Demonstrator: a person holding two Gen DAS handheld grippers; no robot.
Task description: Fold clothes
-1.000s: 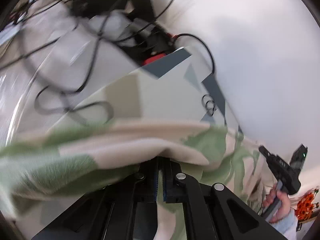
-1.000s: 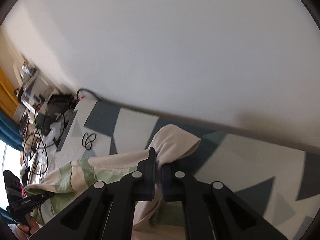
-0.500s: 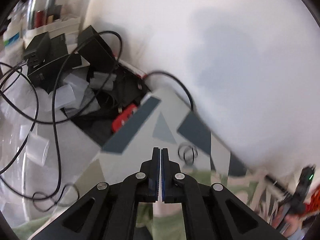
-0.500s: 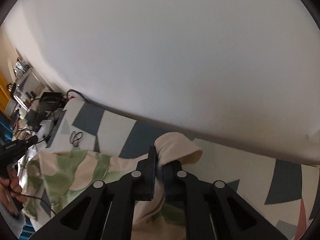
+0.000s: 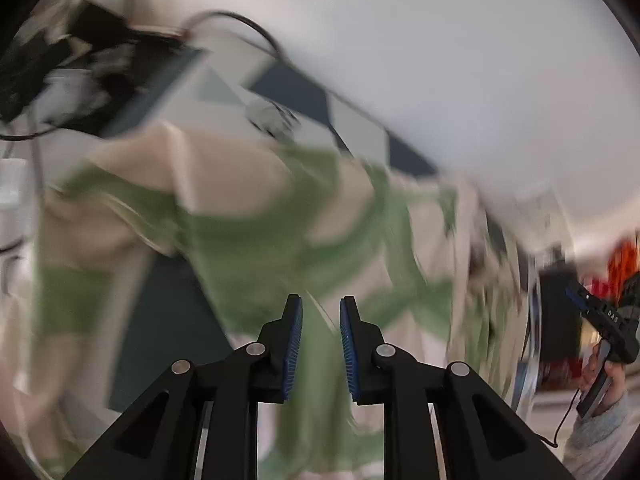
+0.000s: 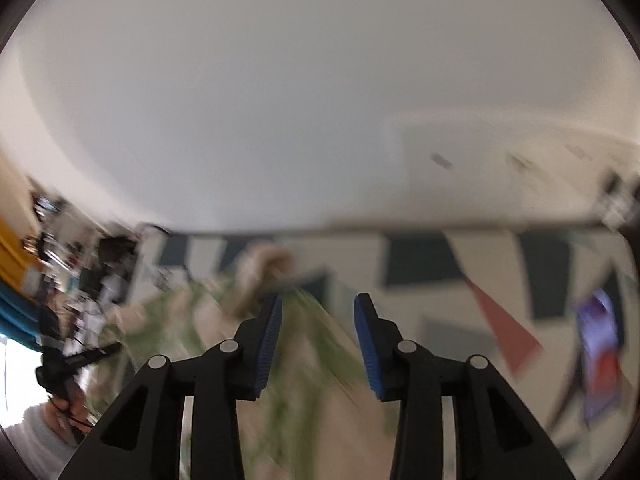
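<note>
Left gripper [image 5: 320, 312]: fingers were held apart, nothing clamped. Right gripper [image 6: 318, 312]: fingers were spread wider, also empty. The green-and-cream garment [image 5: 280, 232] was seen lying just beyond both, blurred, spread over the patterned tablecloth [image 6: 420, 264]. Cables and black boxes [image 5: 92, 36] were piled far left against the white wall [image 6: 320, 100].

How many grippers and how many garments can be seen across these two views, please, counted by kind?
Grippers: 2, the left gripper and the right gripper, both open.
Garments: 1, the green and cream garment, lying on the patterned sheet.
Total: 3.
</note>
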